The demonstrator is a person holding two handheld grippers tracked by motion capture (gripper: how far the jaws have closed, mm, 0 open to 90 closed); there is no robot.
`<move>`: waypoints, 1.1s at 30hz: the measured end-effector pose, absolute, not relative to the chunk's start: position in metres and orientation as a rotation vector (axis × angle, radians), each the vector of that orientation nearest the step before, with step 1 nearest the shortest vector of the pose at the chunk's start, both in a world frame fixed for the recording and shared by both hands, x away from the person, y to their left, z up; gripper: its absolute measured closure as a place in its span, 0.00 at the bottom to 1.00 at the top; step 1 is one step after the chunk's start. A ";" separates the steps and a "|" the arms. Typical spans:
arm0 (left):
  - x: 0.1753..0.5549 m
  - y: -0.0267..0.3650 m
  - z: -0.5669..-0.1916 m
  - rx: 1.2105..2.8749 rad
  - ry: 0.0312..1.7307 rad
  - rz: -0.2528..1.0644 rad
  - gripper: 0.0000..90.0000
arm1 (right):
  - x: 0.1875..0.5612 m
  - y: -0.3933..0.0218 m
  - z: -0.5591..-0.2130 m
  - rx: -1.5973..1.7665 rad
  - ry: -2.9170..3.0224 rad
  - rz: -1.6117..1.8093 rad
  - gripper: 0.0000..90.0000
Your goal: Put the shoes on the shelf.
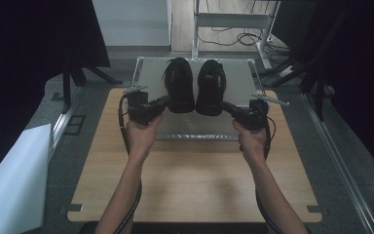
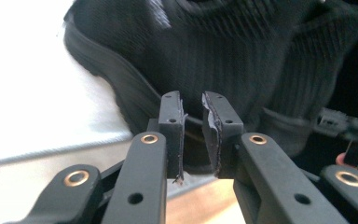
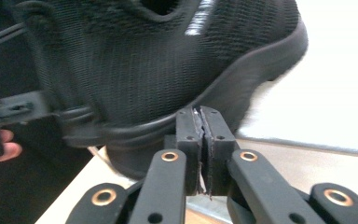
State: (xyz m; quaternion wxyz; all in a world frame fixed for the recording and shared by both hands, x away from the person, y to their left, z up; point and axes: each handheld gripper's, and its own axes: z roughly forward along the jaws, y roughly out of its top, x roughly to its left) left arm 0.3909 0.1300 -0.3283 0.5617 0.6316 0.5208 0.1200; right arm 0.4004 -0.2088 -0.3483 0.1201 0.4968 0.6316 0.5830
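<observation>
I find two black shoes standing side by side on a metal tray at the far end of the wooden table, toes pointing away from me. The left shoe and the right shoe sit close together, heels at the near side.

My left gripper is at the heel of the left shoe. In the left gripper view its jaws stand a narrow gap apart with nothing pinched between them, so I record it as released. My right gripper is at the heel of the right shoe; in the right gripper view its pads are pressed flat together with nothing between them, clenched on nothing.

Handling judgement: the uppers are knit fabric, soft and likely to buckle under a pinch, while the rubber sole rim looks stiff and grippy. Each shoe should be light. I would take hold at the heel collar or the heel counter (the firmest part of the upper within reach), not the mesh side.

Limits of inspection: both gripper views are blurred and close, so I cannot tell whether either fingertip touches its shoe. The shoe interiors, laces and far toes are hard to make out against the black. The tray's far edge is partly masked by the shoes
</observation>
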 end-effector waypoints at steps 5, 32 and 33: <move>0.406 0.131 -0.342 1.510 1.305 0.284 0.89 | 0.408 -0.209 -0.359 1.512 1.831 1.645 0.97; 0.463 0.118 -0.347 1.529 1.401 0.272 1.00 | 0.467 -0.199 -0.366 1.631 1.766 1.522 1.00; 0.465 0.117 -0.347 1.539 1.405 0.283 1.00 | 0.469 -0.199 -0.366 1.632 1.770 1.518 1.00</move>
